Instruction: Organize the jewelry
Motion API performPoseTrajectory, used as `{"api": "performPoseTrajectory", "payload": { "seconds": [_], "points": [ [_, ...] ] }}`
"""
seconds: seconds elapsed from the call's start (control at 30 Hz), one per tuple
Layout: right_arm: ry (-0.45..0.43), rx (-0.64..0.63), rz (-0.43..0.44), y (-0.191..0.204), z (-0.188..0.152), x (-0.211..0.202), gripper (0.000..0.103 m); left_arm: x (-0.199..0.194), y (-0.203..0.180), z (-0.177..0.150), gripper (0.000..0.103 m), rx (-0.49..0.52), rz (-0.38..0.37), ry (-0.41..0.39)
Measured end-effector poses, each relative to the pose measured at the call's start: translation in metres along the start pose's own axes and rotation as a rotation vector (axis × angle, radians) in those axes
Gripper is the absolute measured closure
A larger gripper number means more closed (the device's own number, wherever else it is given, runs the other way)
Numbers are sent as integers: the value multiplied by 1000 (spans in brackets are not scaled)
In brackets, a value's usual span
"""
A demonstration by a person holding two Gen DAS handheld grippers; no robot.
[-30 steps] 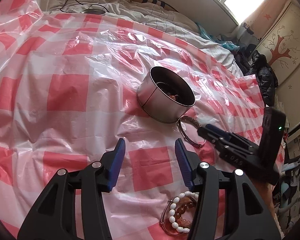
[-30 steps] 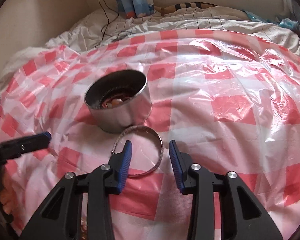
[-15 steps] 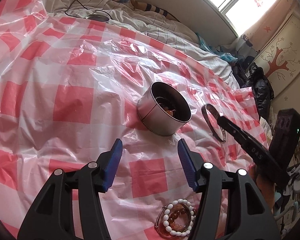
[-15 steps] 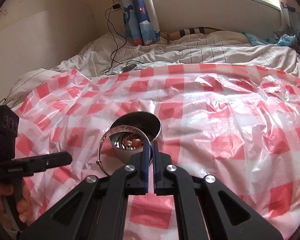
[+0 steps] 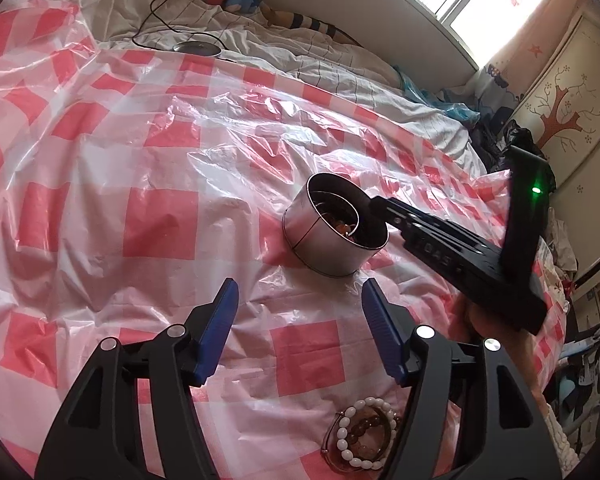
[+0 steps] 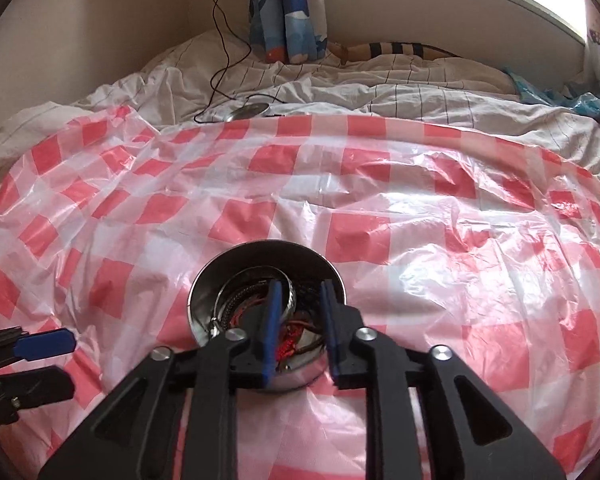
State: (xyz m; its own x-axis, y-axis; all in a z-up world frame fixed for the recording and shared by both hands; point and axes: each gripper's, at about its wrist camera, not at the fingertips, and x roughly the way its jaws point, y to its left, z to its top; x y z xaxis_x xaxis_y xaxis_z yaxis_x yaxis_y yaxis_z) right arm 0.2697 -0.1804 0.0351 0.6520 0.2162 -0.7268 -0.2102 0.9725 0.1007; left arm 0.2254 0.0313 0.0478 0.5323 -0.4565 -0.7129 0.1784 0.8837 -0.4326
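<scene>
Right gripper (image 6: 300, 320) over tin (image 6: 204, 280), jaws opening – bangle (image 6: 290, 300) lying inside, seemingly freed | left gripper (image 5: 298, 332) opening, holding nothing | bead bracelets (image 5: 362, 434) lying on crinkly plastic sheet (image 5: 140, 160) – light, smooth, likely rolling; pinching across the strand is looking safest.
</scene>
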Motion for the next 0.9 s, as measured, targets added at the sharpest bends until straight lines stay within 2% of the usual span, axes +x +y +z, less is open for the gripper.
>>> {"api": "performPoseTrajectory", "payload": {
  "seconds": [0.07, 0.17, 0.27, 0.33, 0.5, 0.6, 0.7, 0.77, 0.83, 0.9],
  "points": [
    [-22, 1, 26, -2, -16, -32, 75, 1, -5, -1, 41, 31, 0, 22],
    [-50, -1, 32, -6, -51, -78, 66, 10, -21, -12, 41, 145, -15, 110],
    [-83, 61, 55, -20, -88, -110, 66, 17, -36, -30, 41, 241, -53, 184],
    [-101, 113, 68, -30, -103, -118, 66, 21, -43, -44, 41, 294, -68, 224],
    [-107, 162, 165, -33, -97, -116, 66, 24, -50, -66, 41, 344, -112, 226],
    [-85, 142, 152, -27, -99, -109, 65, 34, -48, -73, 42, 364, -84, 245],
    [-75, 130, 151, -23, -100, -103, 65, 39, -48, -77, 51, 381, -90, 245],
    [-71, 124, 152, -22, -100, -100, 63, 40, -51, -79, 74, 407, -97, 253],
    [-65, 121, 155, -20, -99, -96, 59, 42, -55, -82, 88, 437, -96, 268],
    [-59, 115, 158, -18, -98, -93, 57, 40, -58, -85, 95, 474, -92, 268]
  ]
}}
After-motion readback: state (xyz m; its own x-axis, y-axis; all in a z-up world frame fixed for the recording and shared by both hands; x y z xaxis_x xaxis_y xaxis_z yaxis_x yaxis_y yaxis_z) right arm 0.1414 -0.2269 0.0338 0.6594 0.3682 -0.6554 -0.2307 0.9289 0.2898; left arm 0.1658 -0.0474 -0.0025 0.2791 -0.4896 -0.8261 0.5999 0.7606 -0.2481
